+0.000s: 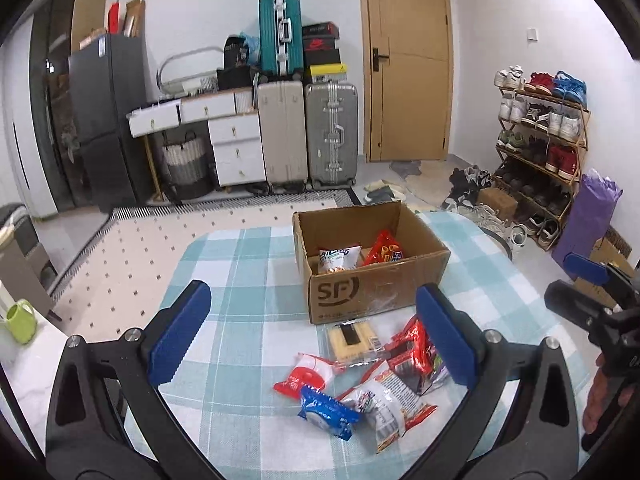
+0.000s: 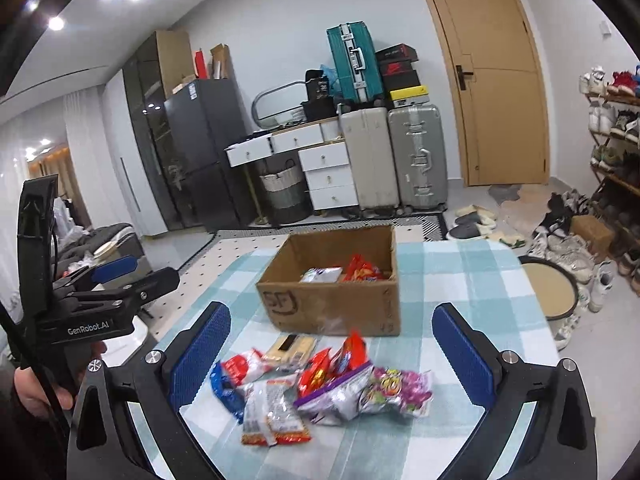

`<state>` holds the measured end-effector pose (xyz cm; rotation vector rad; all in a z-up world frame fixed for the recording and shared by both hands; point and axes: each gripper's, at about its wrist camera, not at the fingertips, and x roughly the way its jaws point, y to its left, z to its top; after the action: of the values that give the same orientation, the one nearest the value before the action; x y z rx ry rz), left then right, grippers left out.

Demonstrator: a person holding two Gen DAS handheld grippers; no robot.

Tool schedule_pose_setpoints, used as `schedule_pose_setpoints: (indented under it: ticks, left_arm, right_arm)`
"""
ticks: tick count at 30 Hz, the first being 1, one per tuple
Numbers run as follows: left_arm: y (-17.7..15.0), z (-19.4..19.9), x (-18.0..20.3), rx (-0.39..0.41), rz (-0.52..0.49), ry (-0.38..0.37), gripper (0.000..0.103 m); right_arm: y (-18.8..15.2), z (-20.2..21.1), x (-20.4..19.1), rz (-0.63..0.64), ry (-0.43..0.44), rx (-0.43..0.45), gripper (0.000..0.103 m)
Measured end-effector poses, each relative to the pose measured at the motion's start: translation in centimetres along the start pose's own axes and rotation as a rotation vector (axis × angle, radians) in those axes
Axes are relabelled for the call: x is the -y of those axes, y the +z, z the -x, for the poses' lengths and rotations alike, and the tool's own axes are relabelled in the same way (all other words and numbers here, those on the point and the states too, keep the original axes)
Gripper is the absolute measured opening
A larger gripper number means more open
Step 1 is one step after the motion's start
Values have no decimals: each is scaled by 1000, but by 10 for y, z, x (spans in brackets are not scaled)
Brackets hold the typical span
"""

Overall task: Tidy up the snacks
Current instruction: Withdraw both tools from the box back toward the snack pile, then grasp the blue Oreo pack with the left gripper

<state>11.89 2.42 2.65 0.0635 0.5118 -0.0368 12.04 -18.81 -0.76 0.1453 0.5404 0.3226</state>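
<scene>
An open cardboard box (image 1: 372,276) (image 2: 336,300) stands on the teal-checked tablecloth (image 1: 240,264). Inside it lie a white-and-blue packet (image 1: 338,258) and a red packet (image 1: 384,248). In front of the box is a loose pile of snacks: a blue cookie pack (image 1: 328,412), a red-and-white pack (image 1: 304,374), a yellow cracker pack (image 1: 354,342), a red bag (image 2: 352,354) and a pink-purple candy bag (image 2: 396,394). My left gripper (image 1: 312,336) (image 2: 140,276) is open and empty over the pile's near side. My right gripper (image 2: 324,356) (image 1: 576,286) is open and empty too.
A green mug (image 1: 20,320) sits on a white surface at the left. A round stool (image 2: 552,292) stands right of the table. Behind are suitcases (image 1: 308,132), a white drawer unit (image 1: 236,140), a dark fridge (image 1: 108,120), a wooden door (image 1: 412,60) and a shoe rack (image 1: 540,140).
</scene>
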Motion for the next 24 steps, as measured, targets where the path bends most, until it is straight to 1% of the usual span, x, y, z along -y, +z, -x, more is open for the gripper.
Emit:
schedule_pose_setpoints:
  ticks: [3, 5, 7, 10, 12, 15, 20, 24]
  left_arm:
    - [-16, 11, 4, 30, -29, 15, 102]
    - [-25, 14, 3, 19, -17, 1, 102]
    - [-35, 16, 0, 4, 8, -32, 102]
    - [-50, 16, -4, -16, 25, -39, 102]
    - [-61, 15, -7, -36, 33, -39, 102]
    - [-77, 9, -11, -64, 43, -73, 102]
    - [-103, -4, -17, -86, 44, -81, 102]
    - [-121, -21, -21, -123, 59, -89, 102]
  right_arm:
    - [-14, 6, -3, 17, -19, 0, 103]
    - [-24, 11, -10, 47, -48, -3, 103]
    - [-33, 13, -13, 61, -58, -1, 103]
    - [-45, 17, -13, 57, -67, 1, 103]
    - [-52, 16, -12, 42, -57, -3, 103]
    - [-62, 17, -12, 33, -60, -1, 103]
    - [-79, 16, -17, 58, -65, 5, 103]
    - [-87, 12, -21, 83, -56, 5, 103]
